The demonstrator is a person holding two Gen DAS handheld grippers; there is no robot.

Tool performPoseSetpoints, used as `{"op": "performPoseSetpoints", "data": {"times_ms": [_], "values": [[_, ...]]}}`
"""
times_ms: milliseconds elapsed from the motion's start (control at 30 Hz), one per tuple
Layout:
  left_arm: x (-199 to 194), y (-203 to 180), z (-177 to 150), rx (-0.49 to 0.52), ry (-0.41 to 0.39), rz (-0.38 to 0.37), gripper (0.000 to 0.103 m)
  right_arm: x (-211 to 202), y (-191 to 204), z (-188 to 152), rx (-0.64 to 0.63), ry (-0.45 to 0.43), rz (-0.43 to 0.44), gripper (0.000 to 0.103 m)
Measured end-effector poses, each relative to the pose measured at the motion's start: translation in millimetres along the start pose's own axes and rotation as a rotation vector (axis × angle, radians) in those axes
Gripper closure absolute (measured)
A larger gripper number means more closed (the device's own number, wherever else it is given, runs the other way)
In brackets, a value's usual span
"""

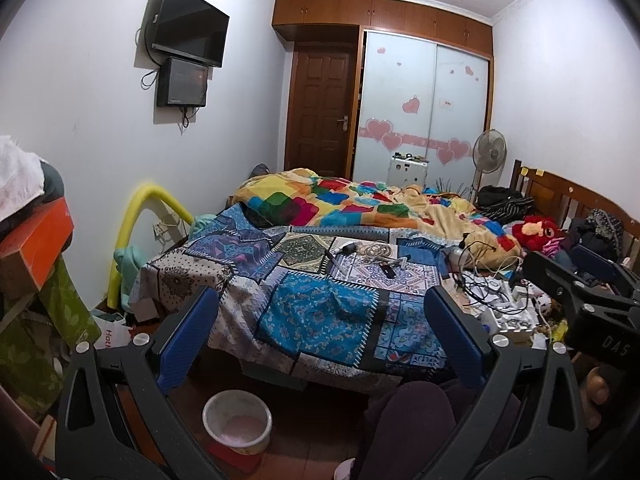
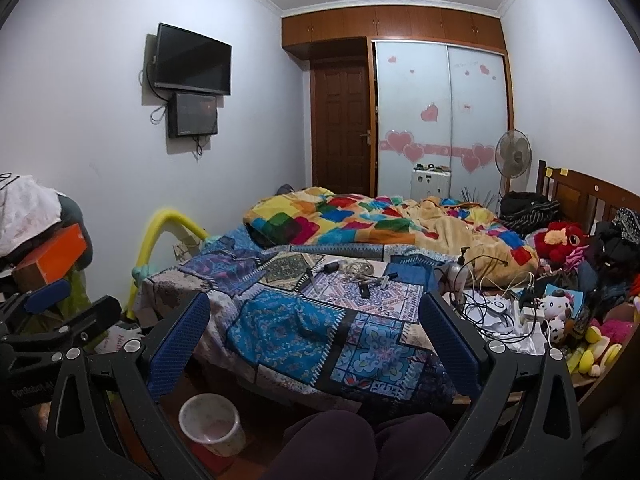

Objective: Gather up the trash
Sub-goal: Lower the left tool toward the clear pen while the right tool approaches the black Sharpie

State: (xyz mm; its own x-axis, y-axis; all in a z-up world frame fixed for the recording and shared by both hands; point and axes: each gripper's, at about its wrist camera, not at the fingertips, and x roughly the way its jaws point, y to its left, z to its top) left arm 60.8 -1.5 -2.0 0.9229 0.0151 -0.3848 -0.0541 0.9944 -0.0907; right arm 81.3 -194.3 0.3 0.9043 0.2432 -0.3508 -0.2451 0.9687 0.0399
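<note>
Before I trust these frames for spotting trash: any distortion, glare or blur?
Left wrist view: strong fisheye bending, dark corners, bright ceiling glare, left gripper sharp. Right wrist view: same bending, soft flat light, waste bin readable, small clutter by the headboard indistinct.

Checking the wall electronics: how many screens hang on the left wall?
2. A large TV sits high on the wall, and a smaller screen hangs directly under it. Both are dark, with cables dangling.
</note>
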Motion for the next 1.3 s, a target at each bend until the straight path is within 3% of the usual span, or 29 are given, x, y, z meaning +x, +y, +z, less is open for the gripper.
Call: {"op": "performPoseSetpoints", "data": {"times_ms": [300,400,500,667,1067,1233,1300], "values": [[86,-7,35,-0.030,0.069,-0.038,0.000,50,-46,17,0.067,0.030,-0.081,0.000],[125,-11,47,-0.060,0.110,0.006,0.011,73,-63,24,0.081,0.047,-0.104,0.000],[178,-11,58,-0.114,0.191,-0.017,0.012,97,-81,28,0.095,0.065,-0.126,0.000],[249,-13,64,-0.135,0.230,0.019,0.012,144,-109,31,0.101,0.105,-0.161,0.000],[434,-26,35,-0.087,0.432,0.026,0.012,280,-165,12,0.113,0.276,-0.175,0.000],[493,-33,14,-0.052,0.496,0.007,0.012,335,-181,4,0.126,0.337,-0.133,0.000],[512,-38,7,-0.033,0.503,0.006,0.012,362,-188,2,0.154,0.372,-0.108,0.005]]}}
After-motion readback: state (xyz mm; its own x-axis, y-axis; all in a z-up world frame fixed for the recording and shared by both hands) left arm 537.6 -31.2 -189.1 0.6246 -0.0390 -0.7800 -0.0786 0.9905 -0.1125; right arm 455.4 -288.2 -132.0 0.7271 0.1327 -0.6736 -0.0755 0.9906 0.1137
